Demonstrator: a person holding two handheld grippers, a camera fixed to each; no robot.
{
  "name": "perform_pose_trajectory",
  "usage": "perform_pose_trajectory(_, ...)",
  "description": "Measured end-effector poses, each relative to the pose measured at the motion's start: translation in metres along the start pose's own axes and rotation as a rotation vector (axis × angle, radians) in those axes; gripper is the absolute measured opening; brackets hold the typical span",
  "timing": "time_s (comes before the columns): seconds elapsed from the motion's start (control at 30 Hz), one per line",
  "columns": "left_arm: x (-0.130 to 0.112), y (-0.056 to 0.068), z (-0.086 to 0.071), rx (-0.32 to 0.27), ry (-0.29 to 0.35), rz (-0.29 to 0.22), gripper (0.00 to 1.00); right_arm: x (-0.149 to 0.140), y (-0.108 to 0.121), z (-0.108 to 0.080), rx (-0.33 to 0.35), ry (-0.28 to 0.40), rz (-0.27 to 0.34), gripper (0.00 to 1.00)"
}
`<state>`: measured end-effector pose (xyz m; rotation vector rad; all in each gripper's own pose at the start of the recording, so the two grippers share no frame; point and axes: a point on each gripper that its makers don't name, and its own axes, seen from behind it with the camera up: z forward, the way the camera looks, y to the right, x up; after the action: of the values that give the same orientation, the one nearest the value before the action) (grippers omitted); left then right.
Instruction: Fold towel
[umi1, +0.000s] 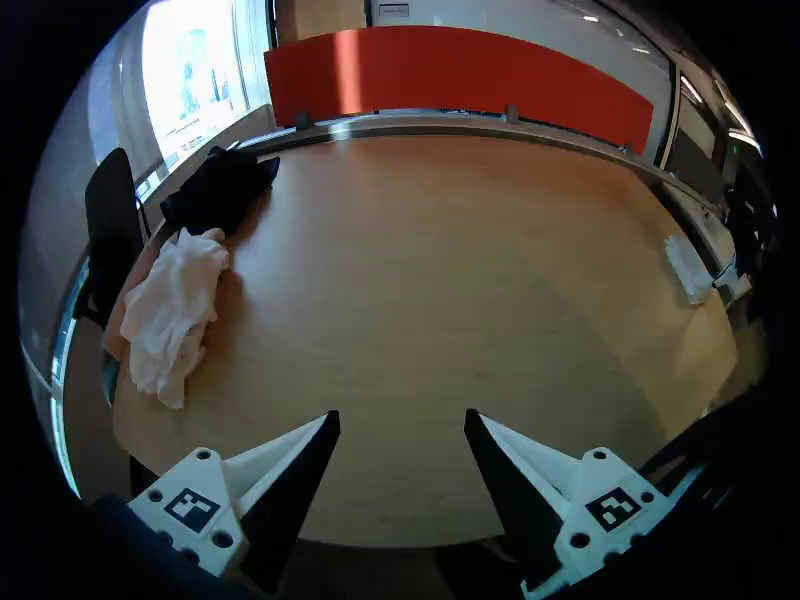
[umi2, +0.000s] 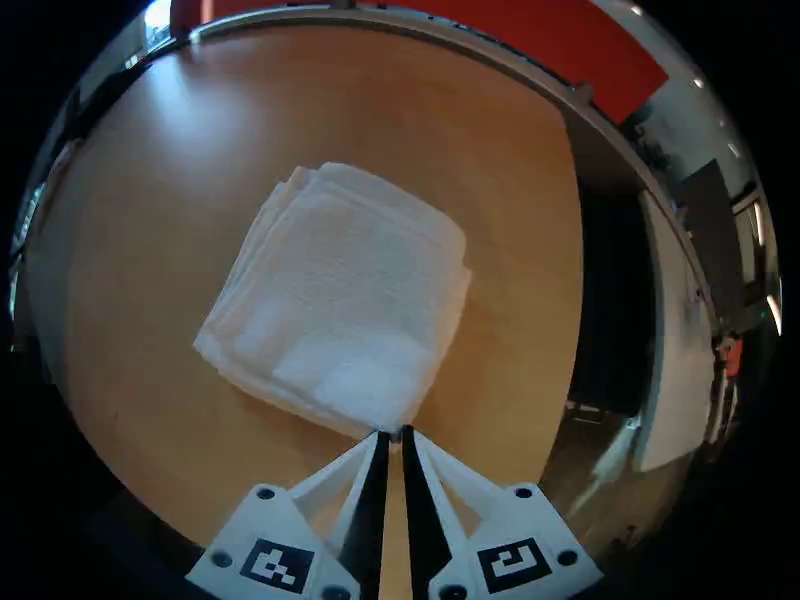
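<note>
- A black garment (umi1: 218, 188) is lying bunched on the wooden table (umi1: 450, 260).
- A red partition (umi1: 450, 75) is standing behind it.
- A black chair (umi1: 110, 225) is sitting alongside.

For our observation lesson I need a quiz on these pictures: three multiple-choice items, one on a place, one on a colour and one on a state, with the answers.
1. In the left gripper view, where does the crumpled white cloth lie?
A. at the left edge of the table
B. in its middle
C. on the floor

2. What colour is the panel behind the table?
A. blue
B. red
C. green

3. How does the towel in front of the right tool lie?
A. crumpled
B. rolled
C. folded flat

Answers:
1 A: it lies by the left edge, just in front of a black cloth.
2 B: the panel is plain red along its whole length.
3 C: it is a neat square with stacked layers showing at its edges.
</note>
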<state>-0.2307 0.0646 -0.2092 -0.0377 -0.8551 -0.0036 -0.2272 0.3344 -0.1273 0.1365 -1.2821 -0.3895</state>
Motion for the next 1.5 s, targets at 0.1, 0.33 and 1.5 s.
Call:
perform_pose_trajectory(0.1, 0.000, 0.000, 0.000, -0.001, 0.000, -0.001, 0.92, -0.001, -0.002, 0.000, -0.001, -0.001, -0.002, 0.22)
perform_pose_trajectory(0.33, 0.000, -0.001, -0.001, -0.002, 0.003, -0.002, 0.92, -0.002, -0.007, -0.001, -0.001, 0.002, -0.003, 0.86)
perform_pose_trajectory(1.5, 0.013, -0.007, -0.001, -0.017, 0.048, -0.037, 0.92, 0.071, -0.052, -0.035, 0.074, 0.272, 0.397, 1.00)
